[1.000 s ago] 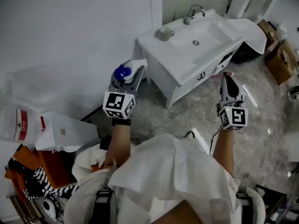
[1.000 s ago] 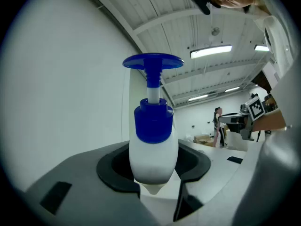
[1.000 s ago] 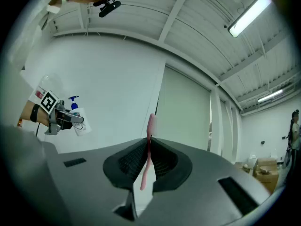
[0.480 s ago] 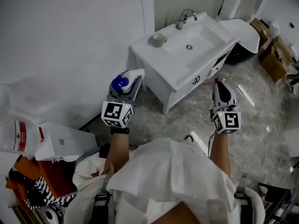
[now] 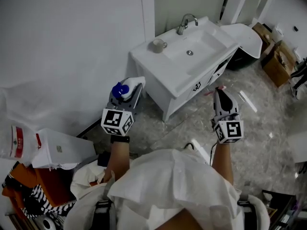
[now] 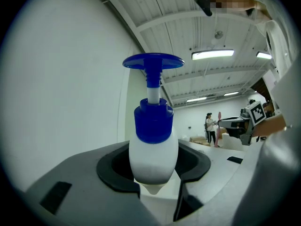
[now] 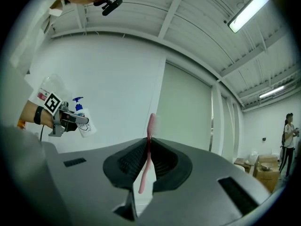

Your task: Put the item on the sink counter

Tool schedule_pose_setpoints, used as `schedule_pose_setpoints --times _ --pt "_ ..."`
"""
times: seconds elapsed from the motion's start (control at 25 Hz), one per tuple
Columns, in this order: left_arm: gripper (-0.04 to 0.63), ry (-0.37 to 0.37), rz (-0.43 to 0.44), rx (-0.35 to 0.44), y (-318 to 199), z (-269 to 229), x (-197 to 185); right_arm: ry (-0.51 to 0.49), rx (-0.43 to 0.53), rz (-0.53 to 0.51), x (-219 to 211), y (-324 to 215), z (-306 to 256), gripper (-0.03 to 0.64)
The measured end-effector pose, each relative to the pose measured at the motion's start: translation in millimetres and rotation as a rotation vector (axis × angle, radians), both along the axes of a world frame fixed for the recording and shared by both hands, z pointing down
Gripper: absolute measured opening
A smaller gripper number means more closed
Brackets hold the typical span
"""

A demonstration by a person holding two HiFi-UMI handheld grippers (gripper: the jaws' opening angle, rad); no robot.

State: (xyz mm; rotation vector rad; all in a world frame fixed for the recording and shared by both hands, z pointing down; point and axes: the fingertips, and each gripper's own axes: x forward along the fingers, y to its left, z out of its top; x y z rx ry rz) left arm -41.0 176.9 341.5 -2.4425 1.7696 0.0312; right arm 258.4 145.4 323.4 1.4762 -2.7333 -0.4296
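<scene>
Grey marbled floor (image 5: 268, 128) and a plain white wall (image 5: 62, 42) made the setting, and in the corner stood a white sink cabinet (image 5: 158, 75) with its basin on top. On the sink tabletop (image 5: 144, 54) a small mug (image 5: 157, 45) sat at the left of the basin, and a chrome faucet (image 5: 184, 22) rose at the back edge. The person stood apart from the cabinet and held both tools forward over the floor, about level. The left tongs (image 5: 132, 87) were closed around a white pump bottle (image 6: 153, 145) with a blue collar and a blue pump head (image 6: 153, 61). The dark pads pressed on both sides of the body of the bottle, so the jaws stood rather wide, and the bottle was upright between them. It was in the air, near the left front corner of the cabinet and not on the tabletop. The right tongs (image 5: 220, 94) were nearly shut on a thin pink toothbrush (image 7: 149, 149). The ribbed pads gripped its handle, the brush end pointed up and the other end hung a little below the jaws. This tool was in front of the right part of the cabinet. Each tool carried a cube with square markers (image 5: 116, 121) near the wrist. At the far right, beside the cabinet, were cardboard boxes (image 5: 276, 56), and at the left, low by the wall, lay a white bag with a red label (image 5: 19, 138). Another person (image 7: 288, 140) stood far away in the room.
</scene>
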Motion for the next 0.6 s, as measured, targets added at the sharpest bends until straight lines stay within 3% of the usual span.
schedule_pose_setpoints --times 0.6 --pt "0.209 0.008 -0.022 -0.052 16 9 -12 -0.03 -0.033 -0.046 -19 5 2 0.025"
